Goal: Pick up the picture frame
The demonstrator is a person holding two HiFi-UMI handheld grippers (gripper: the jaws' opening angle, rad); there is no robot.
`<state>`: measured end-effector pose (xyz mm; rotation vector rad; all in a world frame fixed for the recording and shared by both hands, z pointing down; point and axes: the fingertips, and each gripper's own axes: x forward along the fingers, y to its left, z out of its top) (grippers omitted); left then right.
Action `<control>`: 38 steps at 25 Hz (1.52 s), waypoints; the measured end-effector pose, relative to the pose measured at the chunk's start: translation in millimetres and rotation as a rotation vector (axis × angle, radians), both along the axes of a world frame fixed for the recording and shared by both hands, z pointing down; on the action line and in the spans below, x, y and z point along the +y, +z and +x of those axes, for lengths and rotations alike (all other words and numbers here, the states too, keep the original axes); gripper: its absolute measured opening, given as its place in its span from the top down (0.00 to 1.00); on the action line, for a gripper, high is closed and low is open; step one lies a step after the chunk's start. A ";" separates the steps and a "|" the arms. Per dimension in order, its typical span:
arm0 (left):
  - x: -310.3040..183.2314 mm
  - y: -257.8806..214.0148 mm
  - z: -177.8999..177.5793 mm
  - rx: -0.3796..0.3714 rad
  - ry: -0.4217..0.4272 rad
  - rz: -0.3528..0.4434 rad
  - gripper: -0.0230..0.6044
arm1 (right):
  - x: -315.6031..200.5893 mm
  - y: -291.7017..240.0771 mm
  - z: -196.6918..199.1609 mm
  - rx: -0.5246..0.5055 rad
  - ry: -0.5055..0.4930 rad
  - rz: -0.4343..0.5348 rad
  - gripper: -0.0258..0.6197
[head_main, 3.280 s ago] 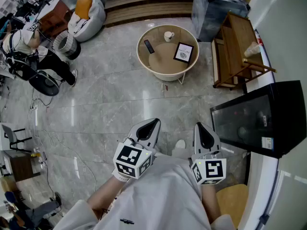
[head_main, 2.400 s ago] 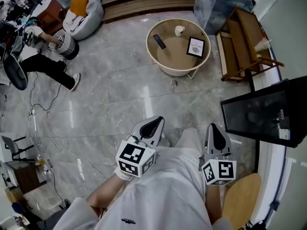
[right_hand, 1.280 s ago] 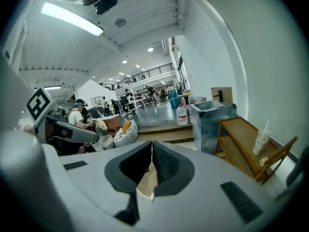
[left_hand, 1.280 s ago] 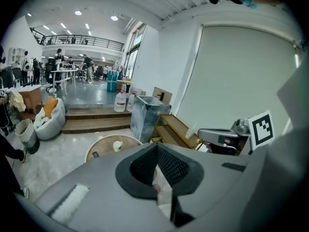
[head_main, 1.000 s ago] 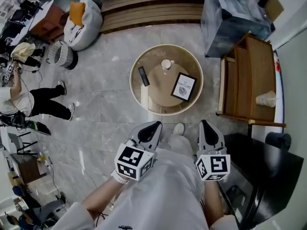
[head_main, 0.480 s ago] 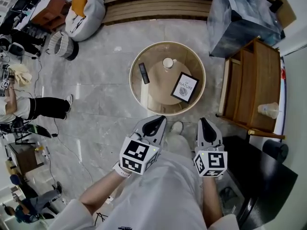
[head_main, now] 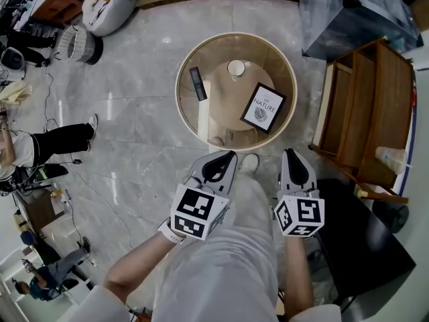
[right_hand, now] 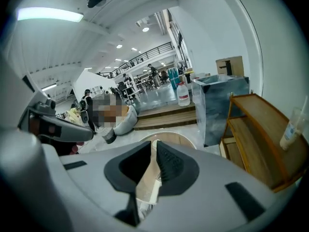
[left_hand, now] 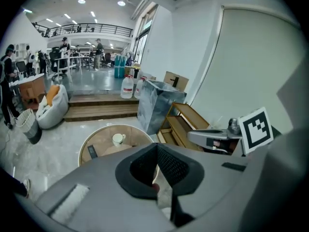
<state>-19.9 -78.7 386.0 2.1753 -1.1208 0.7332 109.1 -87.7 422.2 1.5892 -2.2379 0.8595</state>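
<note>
1. Looking down on a low round table (head_main: 179,96), with the picture frame (head_main: 263,107) apparently lying flat on its right half, well apart from a white cup (head_main: 236,68) and a dark remote (head_main: 196,83).
2. Holding both tools short of the table's near rim: left gripper (head_main: 224,158) with jaws pressed together on nothing, right gripper (head_main: 293,156) likewise closed and empty.
3. Judging the frame: probably light and rigid, with a dark border round a white print. Likely glazed, so smooth on the face and breakable if dropped or squeezed there.
4. Taking hold best on the border, across one edge or at a corner, never on the middle of the pane.
5. Needing the jaws opened first, and probably one edge tipped up, since a frame lying flat offers little to pinch.
6. Nudging it against the table's raised rim may lift an edge; best done gently, and away from the cup.
</note>
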 end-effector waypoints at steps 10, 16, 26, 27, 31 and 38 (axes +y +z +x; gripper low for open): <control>-20.0 120.3 8.0 -0.132 0.099 -0.053 0.98 | -29.3 126.5 0.6 0.005 0.008 -0.091 0.93; -34.0 166.1 16.0 -0.091 0.063 -0.091 0.98 | -35.1 191.1 6.8 0.026 0.026 -0.177 0.82; -71.1 256.1 11.8 -0.100 -0.003 -0.108 0.98 | -57.6 303.8 3.7 0.042 0.064 -0.281 0.81; -74.0 264.6 10.6 -0.102 -0.004 -0.107 0.98 | -59.8 314.4 2.4 0.036 0.070 -0.290 0.81; -79.1 293.1 7.1 -0.118 -0.003 -0.109 0.98 | -63.0 349.6 1.6 -0.008 0.118 -0.337 0.81; -79.6 336.1 7.2 -0.096 0.011 -0.150 0.98 | -67.8 400.2 11.9 0.034 0.176 -0.401 0.81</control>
